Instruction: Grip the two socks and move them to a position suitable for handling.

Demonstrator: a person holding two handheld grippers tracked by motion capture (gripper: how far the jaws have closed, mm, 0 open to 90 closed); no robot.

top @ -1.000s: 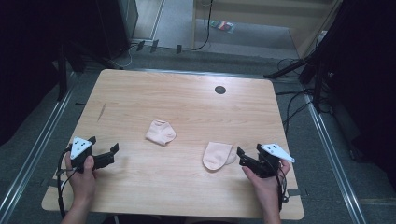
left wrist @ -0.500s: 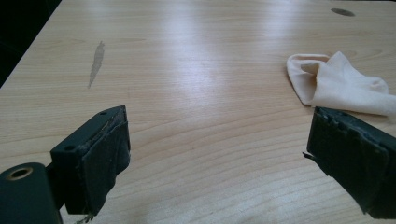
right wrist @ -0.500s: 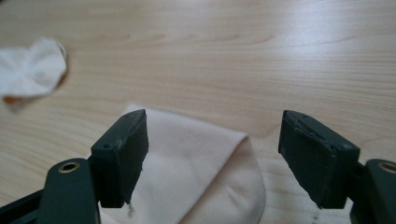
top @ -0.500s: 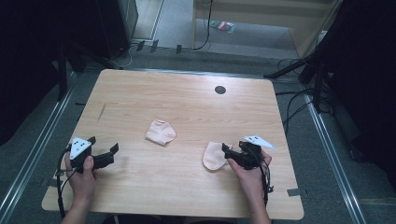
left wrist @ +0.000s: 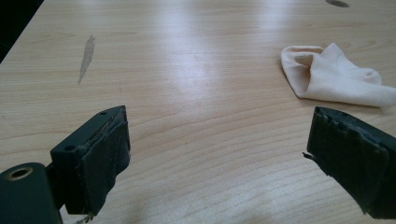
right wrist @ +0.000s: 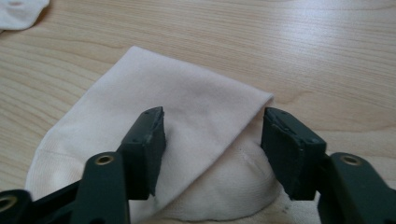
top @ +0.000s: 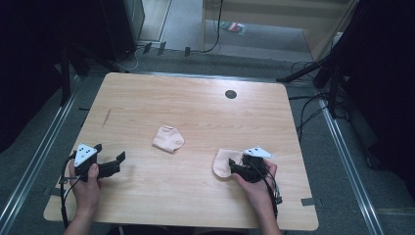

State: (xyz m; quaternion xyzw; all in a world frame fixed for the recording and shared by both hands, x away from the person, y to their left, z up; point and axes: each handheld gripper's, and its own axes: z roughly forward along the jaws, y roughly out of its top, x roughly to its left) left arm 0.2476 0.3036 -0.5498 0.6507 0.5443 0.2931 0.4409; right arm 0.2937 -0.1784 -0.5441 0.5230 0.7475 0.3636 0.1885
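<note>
Two pale pink socks lie on the wooden table (top: pixel 195 107). One sock (top: pixel 168 138) rests near the middle, and it appears at the upper right (left wrist: pixel 336 79) of the left gripper view. The other sock (top: pixel 222 161) lies at the right front, folded over on itself (right wrist: pixel 187 107). My right gripper (top: pixel 234 165) is down over its near end; its jaws (right wrist: pixel 212 135) have just been closing and stand half apart. The fold lies between them and the pads are clear of the cloth. My left gripper (top: pixel 110 152) stays at the left front, open and holding nothing (left wrist: pixel 219 140).
A dark round hole (top: pixel 230 94) sits in the table's far right part, and a thin dark streak (top: pixel 106 117) marks the left side. Cables and stands crowd the floor to the right (top: pixel 313 112). A strip of tape (top: pixel 307 201) sticks to the table's front right edge.
My right gripper has moved left and down onto the near end of the right sock, and its jaws have narrowed around the fold. The left gripper has stayed put.
</note>
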